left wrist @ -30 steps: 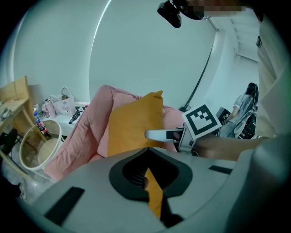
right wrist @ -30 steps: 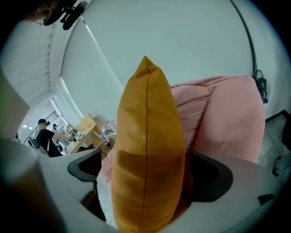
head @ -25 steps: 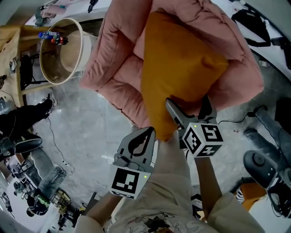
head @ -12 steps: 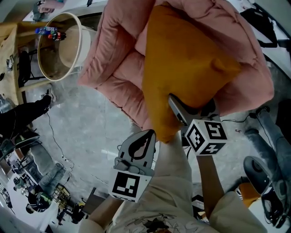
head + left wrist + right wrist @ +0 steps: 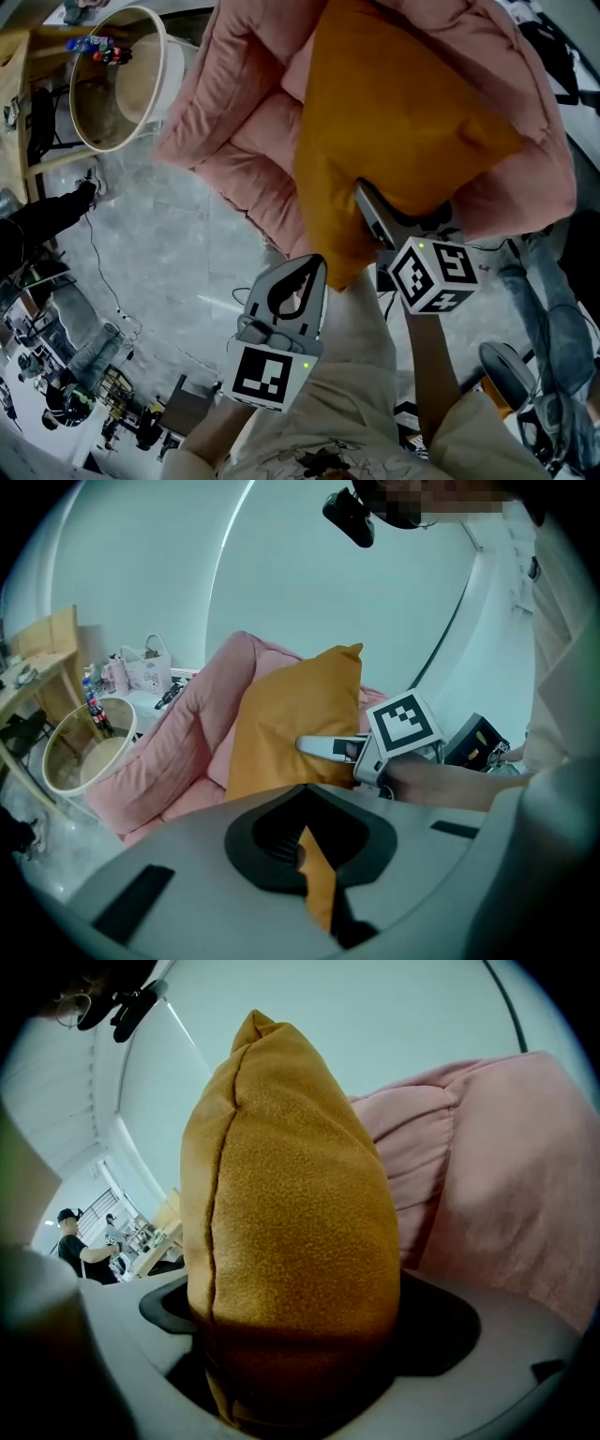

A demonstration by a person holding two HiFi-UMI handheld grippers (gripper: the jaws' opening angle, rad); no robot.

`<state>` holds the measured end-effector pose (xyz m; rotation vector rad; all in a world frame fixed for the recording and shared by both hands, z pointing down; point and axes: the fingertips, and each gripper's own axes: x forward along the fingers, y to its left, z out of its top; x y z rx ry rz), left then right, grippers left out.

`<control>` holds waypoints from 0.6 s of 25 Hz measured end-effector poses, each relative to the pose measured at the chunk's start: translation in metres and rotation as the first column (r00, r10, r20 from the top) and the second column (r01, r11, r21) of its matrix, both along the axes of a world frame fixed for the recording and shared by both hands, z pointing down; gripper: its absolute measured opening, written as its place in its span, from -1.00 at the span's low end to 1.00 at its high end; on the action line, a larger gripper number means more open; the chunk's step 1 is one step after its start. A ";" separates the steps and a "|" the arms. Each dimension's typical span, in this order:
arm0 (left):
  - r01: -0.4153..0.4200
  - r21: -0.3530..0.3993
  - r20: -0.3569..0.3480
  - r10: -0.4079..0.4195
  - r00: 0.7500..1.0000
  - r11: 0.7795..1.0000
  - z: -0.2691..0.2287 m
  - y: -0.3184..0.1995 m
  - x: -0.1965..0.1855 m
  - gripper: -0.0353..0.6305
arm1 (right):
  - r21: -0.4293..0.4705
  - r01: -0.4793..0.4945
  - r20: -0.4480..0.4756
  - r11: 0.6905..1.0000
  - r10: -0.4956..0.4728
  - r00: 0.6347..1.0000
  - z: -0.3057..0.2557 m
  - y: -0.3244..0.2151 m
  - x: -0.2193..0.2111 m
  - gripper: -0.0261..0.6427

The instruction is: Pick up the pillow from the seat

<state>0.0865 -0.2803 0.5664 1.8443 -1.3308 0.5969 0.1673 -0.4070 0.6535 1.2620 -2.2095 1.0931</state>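
Observation:
An orange pillow (image 5: 394, 131) hangs upright in front of the pink padded seat (image 5: 234, 122). My left gripper (image 5: 314, 270) is shut on the pillow's lower corner, and a thin orange strip of that corner shows between its jaws (image 5: 314, 874). To the right, my right gripper (image 5: 386, 220) is shut on the pillow's lower edge. In the right gripper view the pillow (image 5: 291, 1222) fills the space between the jaws, with the pink seat (image 5: 487, 1176) behind it. The left gripper view shows the pillow (image 5: 295, 714), the right gripper (image 5: 328, 747) on it and the seat (image 5: 178, 742).
A round beige tub (image 5: 112, 80) stands left of the seat by a wooden shelf (image 5: 42, 653) with bottles. Cables trail over the grey floor (image 5: 159, 262). A chair base (image 5: 511, 370) is at the lower right. A person (image 5: 73, 1239) stands far off.
Both grippers keep their hold. The pillow and the right gripper have drifted slightly right and down in the head view, and the tub has moved toward the upper left edge.

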 end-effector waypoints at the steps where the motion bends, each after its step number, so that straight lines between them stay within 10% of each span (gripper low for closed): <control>1: 0.003 0.003 -0.001 -0.003 1.000 1.000 0.002 -0.001 -0.001 -0.88 | 0.003 0.000 -0.001 1.000 0.000 1.000 0.002 -0.001 -0.001 0.82; 15: 0.061 -0.010 -0.013 -0.061 0.998 0.998 0.015 -0.011 -0.023 -0.88 | 0.001 0.041 -0.016 0.999 -0.041 0.999 0.019 -0.016 -0.024 0.58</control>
